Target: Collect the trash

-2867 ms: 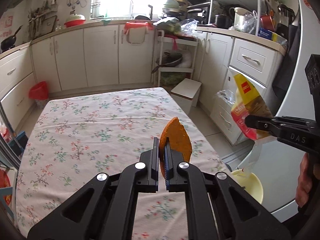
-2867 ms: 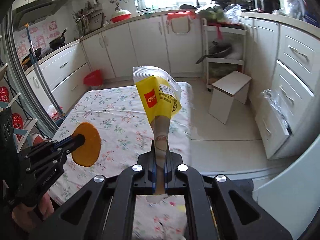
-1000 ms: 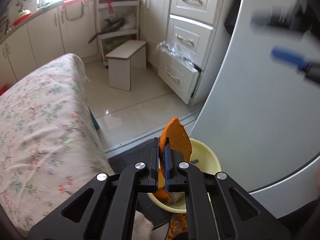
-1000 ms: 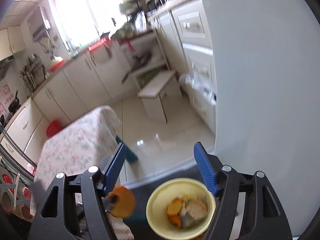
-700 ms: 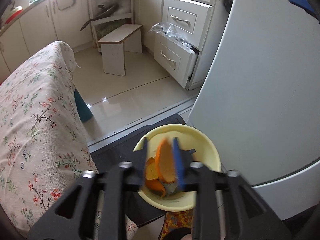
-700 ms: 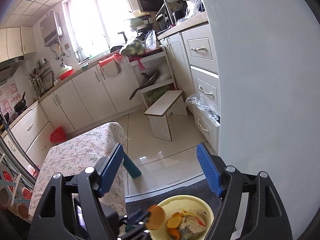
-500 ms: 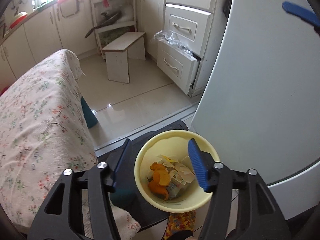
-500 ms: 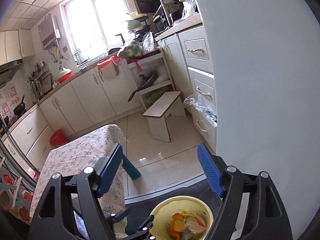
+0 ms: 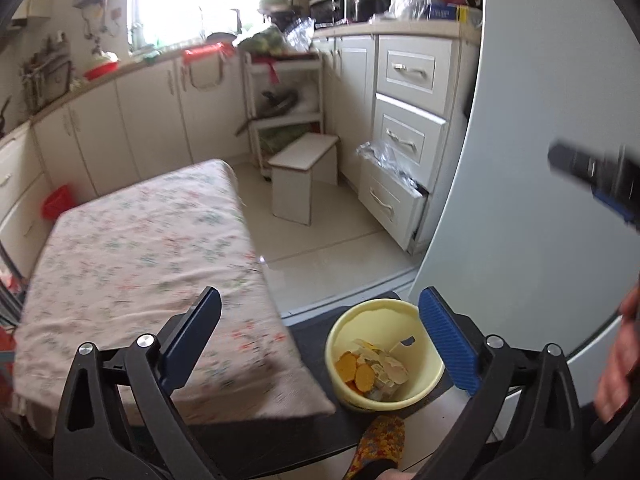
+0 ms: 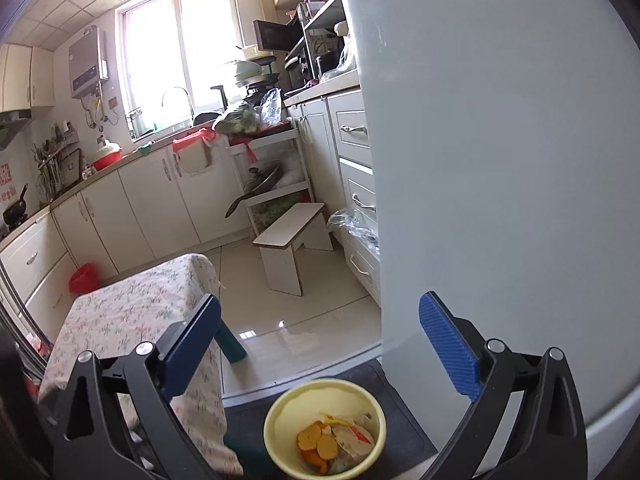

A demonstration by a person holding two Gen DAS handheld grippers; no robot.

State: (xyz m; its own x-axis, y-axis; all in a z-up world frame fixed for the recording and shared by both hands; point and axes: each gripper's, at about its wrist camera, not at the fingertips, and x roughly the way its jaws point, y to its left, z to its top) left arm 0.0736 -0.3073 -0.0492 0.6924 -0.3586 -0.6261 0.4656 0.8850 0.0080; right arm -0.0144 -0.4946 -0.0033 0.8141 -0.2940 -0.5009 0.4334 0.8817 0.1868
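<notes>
Both claws, left (image 9: pixel 320 334) and right (image 10: pixel 320 342), spread wide, empty; orange peels (image 9: pixel 356 372) inside yellow bin (image 9: pixel 430 376).

One bin (image 9: pixel 360 320), two peels (image 9: pixel 356 370).

No lettering comes through clearly here: only a red wall sticker (image 10: pixel 5 179) left of the window (image 10: pixel 176 56) carries a character, too blurred to read.

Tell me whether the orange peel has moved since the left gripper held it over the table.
Yes. The orange peel now lies down inside the yellow bin, off the floral table.
</notes>
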